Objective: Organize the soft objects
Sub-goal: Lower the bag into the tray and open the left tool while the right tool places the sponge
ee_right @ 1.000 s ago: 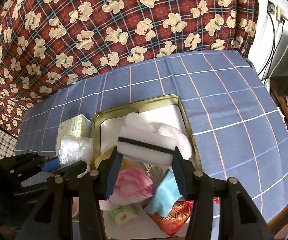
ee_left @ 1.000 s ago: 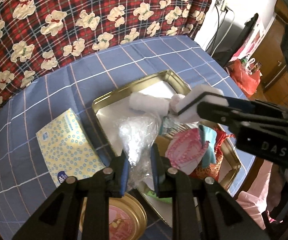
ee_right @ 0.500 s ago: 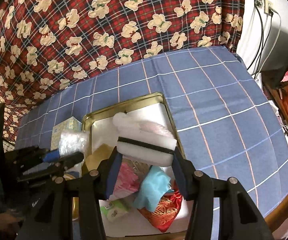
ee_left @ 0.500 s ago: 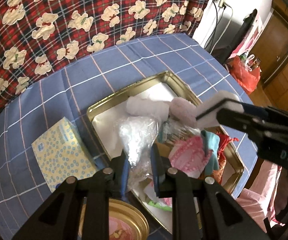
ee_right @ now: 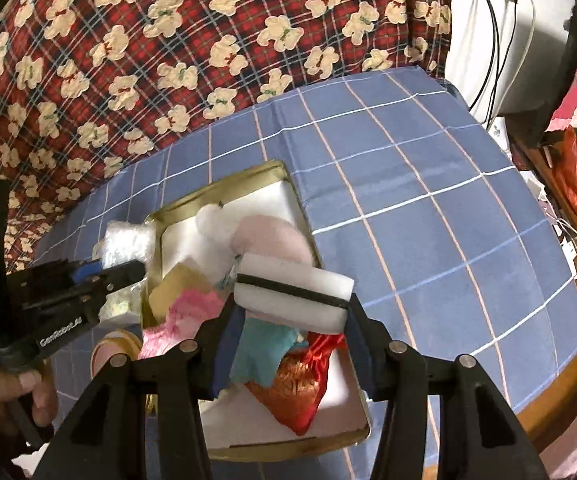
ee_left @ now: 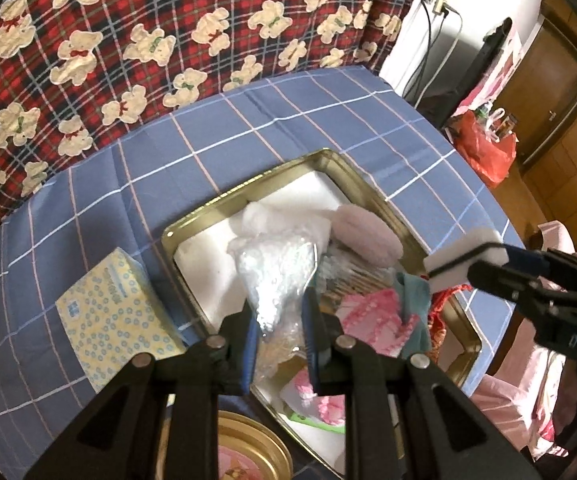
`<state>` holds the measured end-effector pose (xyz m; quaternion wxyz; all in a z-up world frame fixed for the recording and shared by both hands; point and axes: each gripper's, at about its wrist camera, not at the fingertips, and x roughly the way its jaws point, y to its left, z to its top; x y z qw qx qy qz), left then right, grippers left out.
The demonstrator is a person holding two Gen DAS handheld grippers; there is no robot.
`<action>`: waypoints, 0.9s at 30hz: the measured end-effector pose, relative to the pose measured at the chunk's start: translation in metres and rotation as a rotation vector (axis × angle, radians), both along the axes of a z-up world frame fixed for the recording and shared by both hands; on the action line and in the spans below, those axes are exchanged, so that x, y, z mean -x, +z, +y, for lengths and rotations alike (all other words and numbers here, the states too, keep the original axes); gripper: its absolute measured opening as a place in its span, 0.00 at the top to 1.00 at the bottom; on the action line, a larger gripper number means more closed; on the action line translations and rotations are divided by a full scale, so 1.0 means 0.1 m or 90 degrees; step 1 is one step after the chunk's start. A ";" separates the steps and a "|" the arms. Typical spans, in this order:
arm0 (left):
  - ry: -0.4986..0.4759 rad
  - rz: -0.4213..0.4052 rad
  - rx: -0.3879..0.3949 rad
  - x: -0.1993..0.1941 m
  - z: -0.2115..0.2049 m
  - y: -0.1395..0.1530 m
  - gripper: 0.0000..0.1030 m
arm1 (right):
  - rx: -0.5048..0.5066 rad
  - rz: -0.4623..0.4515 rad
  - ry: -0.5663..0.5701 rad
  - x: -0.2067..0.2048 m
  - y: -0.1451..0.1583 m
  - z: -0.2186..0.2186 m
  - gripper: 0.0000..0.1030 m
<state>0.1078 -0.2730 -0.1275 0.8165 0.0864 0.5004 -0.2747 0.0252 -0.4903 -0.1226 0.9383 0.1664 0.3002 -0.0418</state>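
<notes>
**Left wrist view and right wrist view: two tools holding soft items over a gold tin**

Left wrist view shows the left tool [ee_left: 278, 320] at lower centre of the frame, its blue-padded jaws nearly closed on a crinkled clear plastic bag [ee_left: 274, 268]. The bag hangs above the left half of a rectangular gold tin [ee_left: 192, 222] that sits on a tabletop covered by a blue checked cloth [ee_left: 288, 120]. To the left of the tin lies a yellow tissue pack [ee_left: 114, 320] with a blue ring pattern. At the bottom edge, a round gold lid [ee_left: 248, 452] with a pink picture shows partly.

Right wrist view shows the right tool [ee_right: 292, 316] at lower centre, its jaws clamped on the two ends of a white sponge block [ee_right: 292, 284] with a black stripe along its middle. The sponge is held above the tin's right side. Inside the tin [ee_right: 224, 188], on a white lining, lie a white fluffy ball [ee_right: 210, 220], a pale pink puff [ee_right: 272, 236], a pink knitted piece [ee_right: 186, 312], a teal cloth [ee_right: 262, 348] and a red and gold brocade pouch [ee_right: 300, 384]. A hand [ee_right: 16, 396] grips the left tool's handle at the lower left of the frame. Red plaid fabric printed with bears [ee_right: 168, 60] fills the top.
</notes>
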 end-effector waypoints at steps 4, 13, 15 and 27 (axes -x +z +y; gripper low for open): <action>-0.006 0.008 0.002 0.07 -0.03 -0.02 0.83 | 0.002 0.007 0.028 0.07 -0.02 0.10 0.50; -0.003 0.016 -0.002 0.17 0.01 -0.05 0.83 | 0.005 0.057 0.109 0.01 -0.13 0.36 0.49; -0.006 0.017 -0.004 0.21 0.00 -0.06 0.83 | 0.018 0.066 0.115 -0.01 -0.16 0.40 0.49; -0.019 0.015 -0.013 0.31 -0.08 -0.11 0.83 | 0.122 0.069 0.111 -0.07 -0.18 0.54 0.49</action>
